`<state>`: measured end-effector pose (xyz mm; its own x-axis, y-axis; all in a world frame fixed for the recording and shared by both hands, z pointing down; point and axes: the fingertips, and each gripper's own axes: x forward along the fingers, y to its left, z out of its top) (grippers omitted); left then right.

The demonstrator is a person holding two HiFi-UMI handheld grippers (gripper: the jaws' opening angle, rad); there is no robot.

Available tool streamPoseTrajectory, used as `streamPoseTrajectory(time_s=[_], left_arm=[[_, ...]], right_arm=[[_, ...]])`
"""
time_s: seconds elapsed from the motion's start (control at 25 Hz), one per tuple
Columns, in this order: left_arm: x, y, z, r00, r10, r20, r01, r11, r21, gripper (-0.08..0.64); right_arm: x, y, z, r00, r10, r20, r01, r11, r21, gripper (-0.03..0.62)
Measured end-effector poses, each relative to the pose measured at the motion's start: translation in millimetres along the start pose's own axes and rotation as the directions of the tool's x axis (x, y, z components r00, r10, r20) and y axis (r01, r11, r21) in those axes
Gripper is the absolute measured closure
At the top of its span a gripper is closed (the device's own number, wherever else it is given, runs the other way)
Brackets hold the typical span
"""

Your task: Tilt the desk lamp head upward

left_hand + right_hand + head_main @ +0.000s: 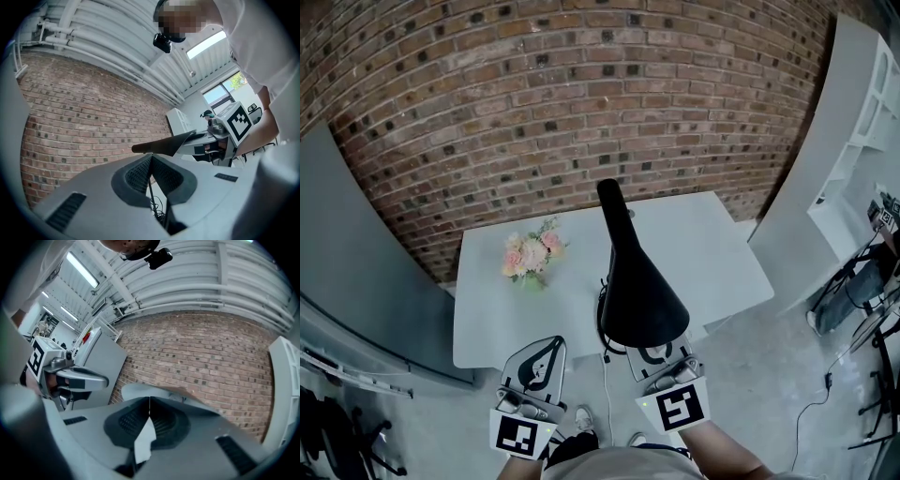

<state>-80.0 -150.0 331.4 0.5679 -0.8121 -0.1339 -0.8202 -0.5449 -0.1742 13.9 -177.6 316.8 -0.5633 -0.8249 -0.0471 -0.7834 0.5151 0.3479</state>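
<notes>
The black desk lamp (637, 291) stands near the front edge of the pale grey table (712, 253). Its wide cone head points towards me and its narrow stem end (609, 195) points to the wall. My left gripper (542, 354) hangs in front of the table edge, left of the lamp head, shut and empty. My right gripper (661, 361) is just below the lamp head's rim, which hides its tips. In the left gripper view the jaws (151, 158) meet, with the lamp head (164, 144) beyond them. The right gripper's jaws (149, 401) are also shut on nothing.
A small bunch of pink flowers (532, 255) sits on the table's left part. A brick wall (581, 112) runs behind the table. Grey panels stand at the left (347, 262) and right (825, 169). A thin cable (606, 375) hangs from the table's front edge.
</notes>
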Motion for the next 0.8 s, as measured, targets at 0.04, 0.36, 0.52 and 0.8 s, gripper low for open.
streamPoseTrajectory(time_s=[0.04,0.36,0.52,0.8], left_arm=[[-2,-1,-1,1.0,0.001,-0.005,-0.001,1.0,0.0,0.552],[-16,-15,-7,0.999,0.017,-0.038,-0.017,1.0,-0.01,0.552],[-25,-26,-13,0.998,0.03,-0.058,-0.031,0.999,-0.017,0.552],[-36,-45,-15,0.996,0.052,-0.079,-0.053,0.998,-0.014,0.552]], right_arm=[[-2,1,-1,1.0,0.001,-0.003,-0.001,1.0,0.006,0.574],[-21,14,-16,0.999,0.021,-0.025,-0.019,0.999,0.046,0.574],[-35,19,-20,0.999,0.035,-0.031,-0.034,0.999,0.043,0.574],[-60,18,-27,0.998,0.049,-0.048,-0.047,0.998,0.043,0.574]])
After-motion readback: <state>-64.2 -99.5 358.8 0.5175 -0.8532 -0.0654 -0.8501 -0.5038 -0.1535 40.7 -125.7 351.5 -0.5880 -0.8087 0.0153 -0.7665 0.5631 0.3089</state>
